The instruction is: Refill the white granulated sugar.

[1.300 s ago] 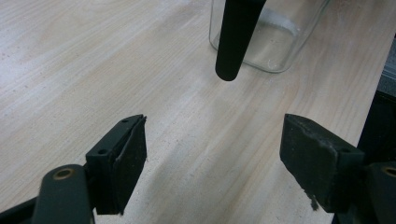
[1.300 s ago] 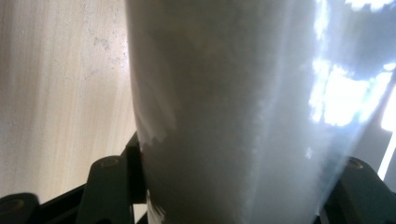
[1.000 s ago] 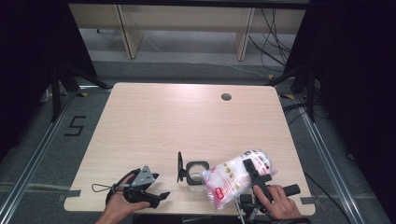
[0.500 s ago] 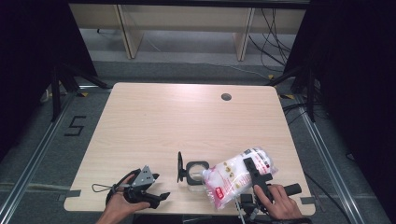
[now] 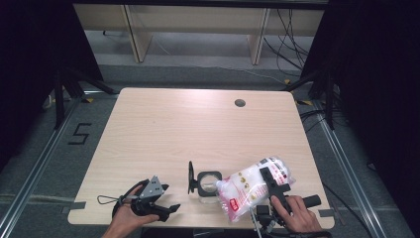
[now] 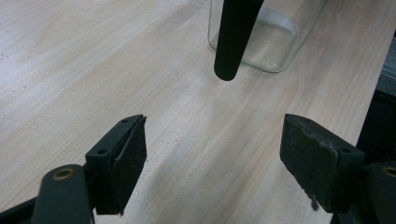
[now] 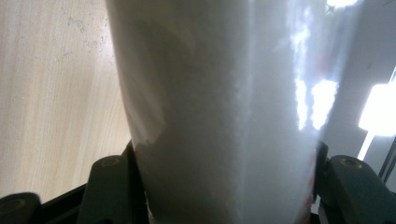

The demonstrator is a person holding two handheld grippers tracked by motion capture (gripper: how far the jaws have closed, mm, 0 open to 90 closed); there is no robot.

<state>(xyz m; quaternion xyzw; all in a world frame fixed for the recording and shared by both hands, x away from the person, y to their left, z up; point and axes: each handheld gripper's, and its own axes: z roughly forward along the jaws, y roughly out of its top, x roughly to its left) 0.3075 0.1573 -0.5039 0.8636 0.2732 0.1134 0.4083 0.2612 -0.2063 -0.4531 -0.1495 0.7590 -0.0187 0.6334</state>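
Note:
A clear plastic bag (image 5: 247, 191) of white grains with red print lies tilted near the table's front edge, its mouth end toward a square glass jar (image 5: 209, 184). My right gripper (image 5: 271, 182) is shut on that bag; in the right gripper view the bag (image 7: 219, 107) bulges between both jaws. The jar stands with its black lid (image 5: 190, 177) swung up on its left side. My left gripper (image 5: 169, 198) rests open at the front left, pointing at the jar (image 6: 268, 39) with bare wood between its jaws. The black lid (image 6: 233, 37) hangs in front of the glass.
The wooden table (image 5: 198, 129) has a round cable hole (image 5: 240, 103) at the back right. Its front edge runs just below both hands. Dark frame posts and cables stand on the floor beyond the table's right side.

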